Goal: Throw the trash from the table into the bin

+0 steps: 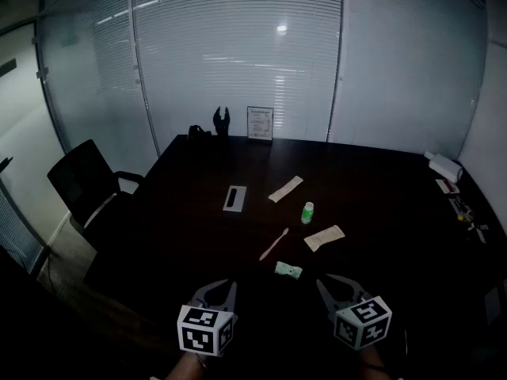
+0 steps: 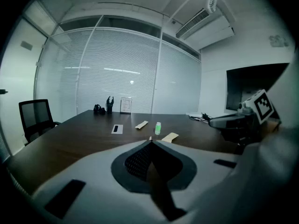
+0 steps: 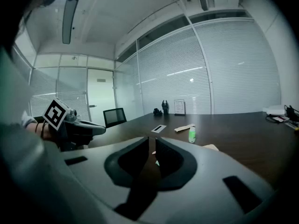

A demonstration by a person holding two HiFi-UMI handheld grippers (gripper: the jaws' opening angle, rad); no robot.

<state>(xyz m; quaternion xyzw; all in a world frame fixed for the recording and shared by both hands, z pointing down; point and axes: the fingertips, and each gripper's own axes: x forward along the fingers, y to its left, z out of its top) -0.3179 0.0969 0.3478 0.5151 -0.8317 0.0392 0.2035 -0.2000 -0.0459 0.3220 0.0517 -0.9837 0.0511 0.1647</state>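
Note:
Several bits of trash lie on the dark table (image 1: 182,212): a long paper wrapper (image 1: 286,188), a small green bottle (image 1: 307,212), a tan wrapper (image 1: 325,237), a pink stick (image 1: 274,244) and a crumpled green wrapper (image 1: 288,271). The green wrapper lies just beyond and between my two grippers. My left gripper (image 1: 221,286) hovers at the near edge, its jaws shut and empty, tips meeting (image 2: 150,142). Level with it to the right, my right gripper (image 1: 333,282) is shut on nothing, only a slit between its jaws (image 3: 153,143). No bin shows in any view.
A white-and-black flat card (image 1: 233,199) lies left of the trash. A framed sign (image 1: 260,123) and dark objects (image 1: 207,127) stand at the far edge by the blinds. An office chair (image 1: 83,184) is at the left, white items (image 1: 444,167) at the right edge.

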